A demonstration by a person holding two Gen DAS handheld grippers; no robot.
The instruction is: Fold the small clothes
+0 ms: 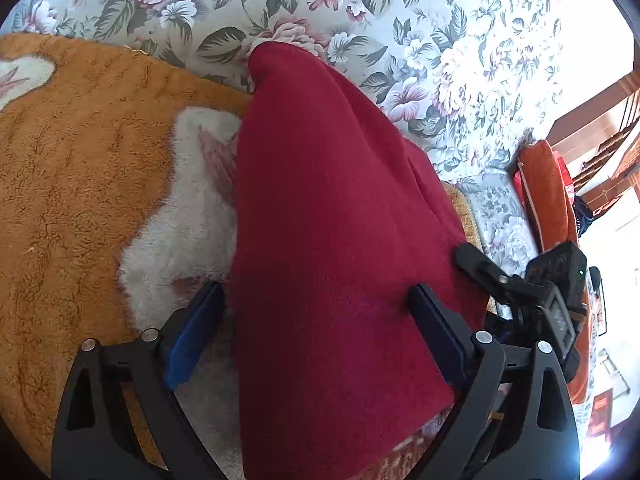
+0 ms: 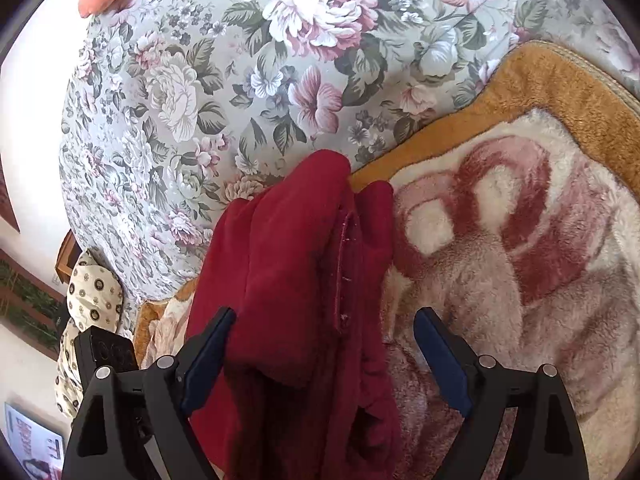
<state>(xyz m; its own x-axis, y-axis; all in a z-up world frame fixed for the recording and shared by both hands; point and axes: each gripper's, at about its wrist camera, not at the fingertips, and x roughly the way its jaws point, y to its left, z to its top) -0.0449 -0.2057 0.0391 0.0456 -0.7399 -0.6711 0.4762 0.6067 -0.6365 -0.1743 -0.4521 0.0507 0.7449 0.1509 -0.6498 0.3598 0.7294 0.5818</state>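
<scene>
A dark red fleece garment lies on a plush orange and white blanket. In the left wrist view it runs from the bottom edge up between my left gripper's fingers. My left gripper is open, one finger on each side of the cloth. In the right wrist view the garment is bunched in folds with a seam showing. My right gripper is open, with the cloth lying between its fingers, nearer the left one. The other gripper shows at the right of the left wrist view.
The blanket lies on a bed with a floral sheet, which also shows in the right wrist view. An orange cushion stands at the bed's far side. A patterned pillow lies beside the bed.
</scene>
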